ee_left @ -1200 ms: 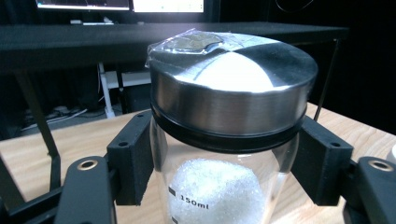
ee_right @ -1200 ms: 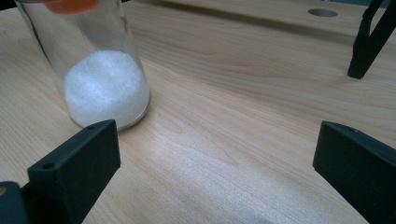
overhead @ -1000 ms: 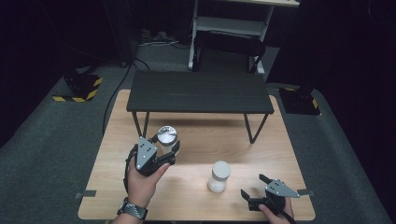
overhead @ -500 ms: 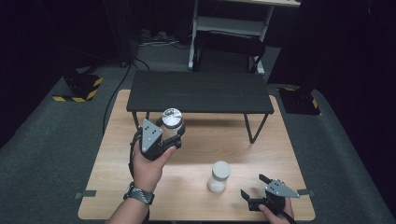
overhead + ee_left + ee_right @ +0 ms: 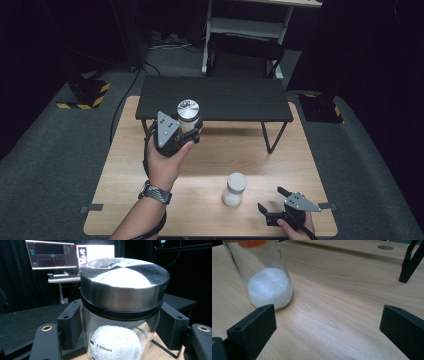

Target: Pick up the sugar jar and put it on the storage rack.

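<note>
Lifted higher, left gripper (image 5: 186, 131) jaws clamp steel-lidded jar (image 5: 188, 114), right gripper (image 5: 280, 204) jaws wide, empty

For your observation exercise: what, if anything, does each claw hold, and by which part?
The left claw grips a glass jar by its body, just under the metal lid. The right claw stands open, holding nothing.

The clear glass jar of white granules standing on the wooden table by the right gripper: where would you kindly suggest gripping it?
Probably the clear glass jar of white granules is best gripped around its straight cylindrical wall, mid-height, coming in level from its right. It stands upright, and the open right gripper already sits at table level beside it.
</note>
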Demonstrator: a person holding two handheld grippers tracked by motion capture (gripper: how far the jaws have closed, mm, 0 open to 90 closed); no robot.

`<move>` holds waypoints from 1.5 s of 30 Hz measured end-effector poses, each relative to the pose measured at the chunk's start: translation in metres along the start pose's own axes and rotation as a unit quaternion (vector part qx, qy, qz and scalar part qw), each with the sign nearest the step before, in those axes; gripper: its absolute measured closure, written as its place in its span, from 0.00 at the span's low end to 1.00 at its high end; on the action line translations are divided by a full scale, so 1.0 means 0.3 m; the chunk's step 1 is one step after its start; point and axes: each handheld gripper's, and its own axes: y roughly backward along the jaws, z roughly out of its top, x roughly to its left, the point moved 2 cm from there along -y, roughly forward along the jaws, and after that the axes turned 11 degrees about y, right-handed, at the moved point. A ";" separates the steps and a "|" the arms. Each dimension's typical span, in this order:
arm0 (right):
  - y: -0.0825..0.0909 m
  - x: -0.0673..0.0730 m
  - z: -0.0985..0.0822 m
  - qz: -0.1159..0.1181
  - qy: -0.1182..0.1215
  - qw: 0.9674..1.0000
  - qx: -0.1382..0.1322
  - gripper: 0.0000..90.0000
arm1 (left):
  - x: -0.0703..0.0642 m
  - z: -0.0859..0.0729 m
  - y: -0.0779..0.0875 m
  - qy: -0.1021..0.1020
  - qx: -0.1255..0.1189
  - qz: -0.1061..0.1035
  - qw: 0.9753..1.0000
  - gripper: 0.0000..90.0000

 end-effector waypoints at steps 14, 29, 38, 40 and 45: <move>0.001 -0.003 -0.002 0.001 -0.004 1.000 -0.002 0.00 | 0.024 0.036 -0.116 0.001 -0.022 0.028 0.999 0.35; 0.003 -0.004 -0.008 0.003 -0.002 1.000 -0.008 0.00 | 0.042 0.012 -0.239 0.006 -0.009 0.059 0.998 0.35; 0.005 -0.008 -0.011 0.006 -0.003 1.000 -0.010 0.00 | 0.045 -0.004 -0.284 0.007 0.000 0.066 0.998 0.35; 0.005 -0.009 -0.011 0.006 -0.002 1.000 -0.010 0.00 | 0.043 -0.007 -0.295 0.007 0.001 0.067 0.998 0.35; 0.005 -0.008 -0.011 0.006 -0.002 1.000 -0.010 0.00 | 0.041 -0.009 -0.311 0.008 0.001 0.069 0.998 0.35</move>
